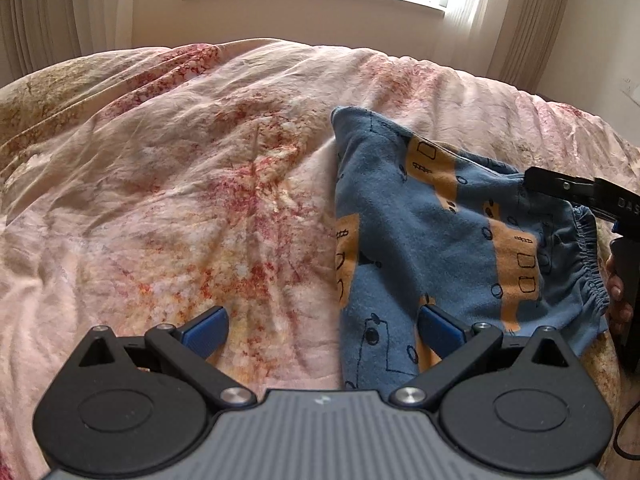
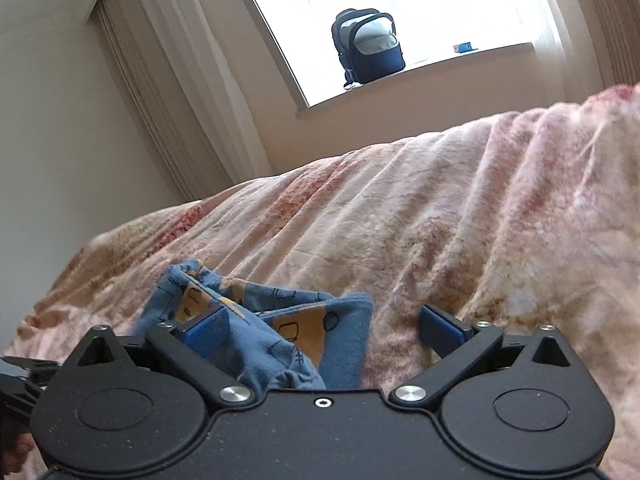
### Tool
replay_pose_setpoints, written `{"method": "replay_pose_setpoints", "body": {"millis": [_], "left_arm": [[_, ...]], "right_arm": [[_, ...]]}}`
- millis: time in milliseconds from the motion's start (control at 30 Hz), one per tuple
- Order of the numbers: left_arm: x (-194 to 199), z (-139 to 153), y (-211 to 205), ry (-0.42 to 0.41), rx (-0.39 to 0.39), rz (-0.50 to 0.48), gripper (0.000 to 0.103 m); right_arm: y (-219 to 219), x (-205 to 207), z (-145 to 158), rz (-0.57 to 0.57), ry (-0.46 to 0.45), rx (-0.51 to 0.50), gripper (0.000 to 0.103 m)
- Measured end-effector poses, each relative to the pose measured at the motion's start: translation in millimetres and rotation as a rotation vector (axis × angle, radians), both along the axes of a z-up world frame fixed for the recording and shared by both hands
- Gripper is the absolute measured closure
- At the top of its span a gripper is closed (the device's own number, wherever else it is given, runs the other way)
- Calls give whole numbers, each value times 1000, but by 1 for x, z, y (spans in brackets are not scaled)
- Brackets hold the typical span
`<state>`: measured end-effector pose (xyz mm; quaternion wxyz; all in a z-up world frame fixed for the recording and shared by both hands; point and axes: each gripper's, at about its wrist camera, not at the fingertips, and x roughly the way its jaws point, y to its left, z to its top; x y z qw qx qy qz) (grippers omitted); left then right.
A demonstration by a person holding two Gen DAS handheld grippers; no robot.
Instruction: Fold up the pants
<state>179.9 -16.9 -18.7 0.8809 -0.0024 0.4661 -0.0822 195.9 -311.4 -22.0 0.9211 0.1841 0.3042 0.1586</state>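
Blue cotton pants with orange patches and black line drawings lie bunched on a pink flowered quilt that covers the bed. In the left wrist view they sit toward the bed's right side, their long axis running from the near edge toward the far edge, where one folded end rises to a rounded point; the gathered elastic waistband faces the right edge. The left gripper hovers with jaws spread wide, its right pad over the lower leg of the pants, nothing pinched. The right gripper also stands wide open, and pants cloth is heaped between its pads and against the left one without being clamped. In the left wrist view its black finger reaches over the waistband from the right. Beyond the bed's far edge a dark blue backpack and a small blue box sit on the windowsill, with pale curtains at both sides.
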Motion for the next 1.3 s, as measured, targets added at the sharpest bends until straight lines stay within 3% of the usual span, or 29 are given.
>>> {"method": "replay_pose_setpoints", "body": {"millis": [233,300,467,600,700,767,833,867,900,1067,1300], "left_arm": [[-5,3,-3,8,17,0,0],[-6,3,-4,9,20,0,0],[-6,5,-7,6,30,-6,0],[-10,8,-10,-17,19,-51,1],[-14,10,-15,-40,27,-94,26],[-16,12,-18,-40,9,-118,54],[-16,13,-21,-35,-27,-135,65],[-16,14,-22,-42,-15,-134,79],[-16,14,-23,-50,-10,-138,84],[-16,25,-20,-92,-31,-112,90],[-5,56,-18,-299,-10,-97,91]], "right_arm": [[6,-3,-1,24,-13,-18,26],[8,-4,-2,31,-11,-19,35],[6,-3,-5,23,-4,-2,41],[3,-3,-8,2,7,14,58],[3,-4,-8,-4,5,1,73],[6,-6,-5,10,-7,-15,85],[12,-8,-1,19,-21,-59,89],[15,-9,1,23,-28,-80,93],[17,-11,3,22,-35,-95,95],[28,-18,25,23,-76,-153,96],[45,6,69,66,-202,-225,97]]}}
